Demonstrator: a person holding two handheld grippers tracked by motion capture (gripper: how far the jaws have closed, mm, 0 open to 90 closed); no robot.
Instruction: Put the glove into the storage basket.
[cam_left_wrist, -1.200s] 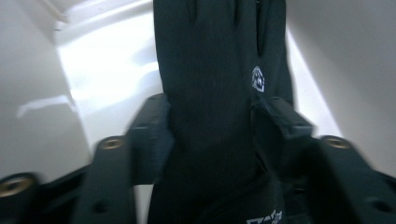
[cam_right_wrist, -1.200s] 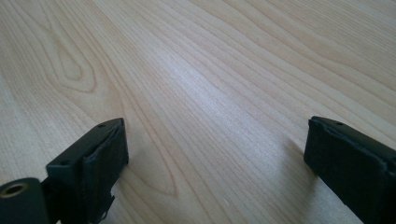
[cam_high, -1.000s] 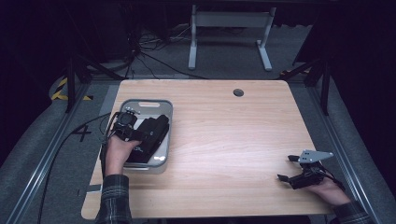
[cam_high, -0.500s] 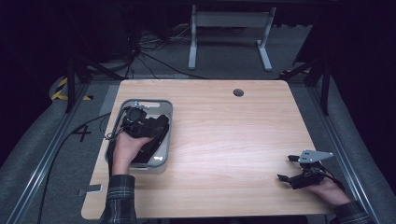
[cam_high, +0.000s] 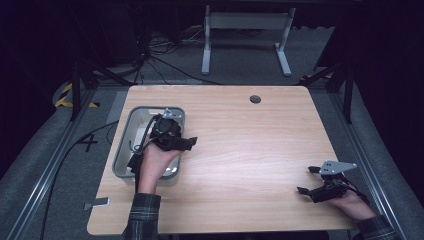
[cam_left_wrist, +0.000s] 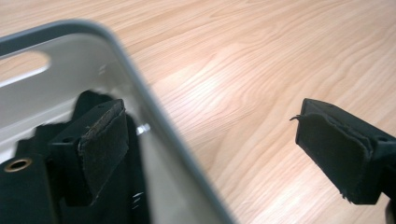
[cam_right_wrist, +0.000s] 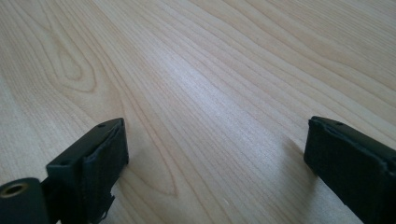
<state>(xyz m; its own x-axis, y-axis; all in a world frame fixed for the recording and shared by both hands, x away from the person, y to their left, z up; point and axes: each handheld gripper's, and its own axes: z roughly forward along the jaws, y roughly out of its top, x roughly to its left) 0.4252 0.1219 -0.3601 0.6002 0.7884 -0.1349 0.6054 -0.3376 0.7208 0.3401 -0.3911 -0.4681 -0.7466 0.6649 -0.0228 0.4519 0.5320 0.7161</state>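
**Left gripper straddles the bin's wall, nothing gripped yet**

The work in hand appears to centre on the grey bin (cam_high: 122, 150) at the left side of the tabletop (cam_high: 260, 150). Judging from how things lie, it is at an early stage: the bin sits flat near the left edge, and neither gripper has closed on anything. Whether the bin is to be lifted, slid or emptied cannot be told; what seems to be left is the grasp itself and everything after it.

The left gripper (cam_high: 187, 142) hangs over the bin's right-hand wall, held by the person's left hand (cam_high: 155, 160). In the left gripper view its jaws stand wide apart, one pad inside the bin (cam_left_wrist: 56, 70) and the other out over the bare wood, so the bin's rim (cam_left_wrist: 154, 112) runs between them. Neither pad looks pressed to the wall; the gripper (cam_left_wrist: 210, 144) is released and carries nothing. Something dark lies low in the bin behind the inner jaw, but it is too blurred and hidden to name.

The right gripper (cam_high: 306, 181) rests low near the tabletop's near right corner, well apart from the bin. In the right gripper view its jaws are likewise spread wide with only wood grain between them (cam_right_wrist: 215, 154); it is empty and seems to be idle.
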